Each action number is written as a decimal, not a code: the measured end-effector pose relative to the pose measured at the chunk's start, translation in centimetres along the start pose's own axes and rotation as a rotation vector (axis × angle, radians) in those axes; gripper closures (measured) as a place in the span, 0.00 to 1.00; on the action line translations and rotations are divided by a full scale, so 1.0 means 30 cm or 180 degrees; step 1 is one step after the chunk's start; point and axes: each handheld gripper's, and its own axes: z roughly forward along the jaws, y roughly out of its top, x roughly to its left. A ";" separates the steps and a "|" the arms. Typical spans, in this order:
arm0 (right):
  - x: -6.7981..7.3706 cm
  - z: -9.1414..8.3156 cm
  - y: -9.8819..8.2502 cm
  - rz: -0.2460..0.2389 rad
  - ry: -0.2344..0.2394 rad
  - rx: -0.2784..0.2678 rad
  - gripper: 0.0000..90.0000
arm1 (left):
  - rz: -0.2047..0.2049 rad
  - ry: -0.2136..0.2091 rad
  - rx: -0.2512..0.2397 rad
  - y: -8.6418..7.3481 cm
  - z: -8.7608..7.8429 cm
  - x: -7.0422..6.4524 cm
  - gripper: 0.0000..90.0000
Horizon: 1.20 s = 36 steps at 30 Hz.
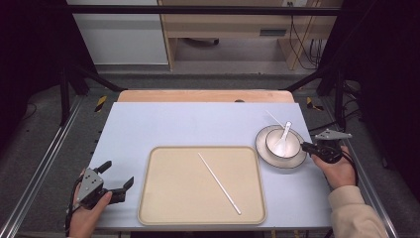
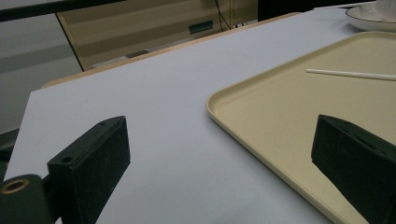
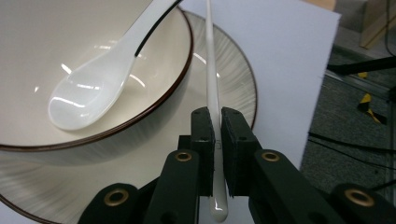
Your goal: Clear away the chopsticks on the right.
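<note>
Right gripper view: right tongs (image 3: 217, 135) clamped on slim white chopstick (image 3: 211, 70); left tongs (image 2: 224, 154) apart.

The high view looks forward and down over the whole table, centred on the beige tray (image 1: 163, 198). The left gripper view looks low across that tray's (image 2: 261, 135) corner. The right gripper view sits close above the bowl (image 3: 56, 42) just beside the tray.

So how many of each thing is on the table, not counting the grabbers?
Chopsticks: 2, one on the tray, one in the right gripper
Spoon: 1
Bowl: 1
Plate: 1
Tray: 1
Total: 6
</note>
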 end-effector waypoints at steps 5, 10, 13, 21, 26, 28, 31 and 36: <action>0.007 -0.070 0.030 0.0170 -0.0288 -0.0211 0.93 | -0.0007 0.0009 -0.0010 0.001 -0.001 0.003 0.05; 0.050 -0.163 0.060 0.0223 -0.0432 -0.0490 0.93 | -0.0007 0.0015 -0.0018 0.002 -0.004 0.004 0.05; 0.121 -0.221 0.070 0.0153 -0.0364 -0.0679 0.93 | 0.0001 0.0015 -0.0006 0.000 -0.004 0.006 0.05; 0.390 -0.331 0.070 -0.0162 -0.0358 -0.0807 0.93 | -0.0004 0.0006 -0.0037 0.003 -0.009 0.009 0.05; 0.529 -0.383 0.074 -0.0270 -0.0333 -0.0806 0.93 | 0.0006 -0.0027 -0.0031 0.002 -0.006 0.009 0.05; 0.588 -0.372 0.069 -0.0266 -0.0244 -0.0736 0.93 | 0.0005 -0.0029 -0.0039 0.004 -0.008 0.008 0.05; 0.637 -0.351 0.063 -0.0327 -0.0190 -0.0643 0.93 | 0.0007 -0.0023 -0.0059 0.008 -0.012 0.008 0.05; 0.738 -0.249 0.040 -0.0255 0.0037 -0.0489 0.93 | 0.0009 -0.0006 -0.0072 0.010 -0.018 0.011 0.05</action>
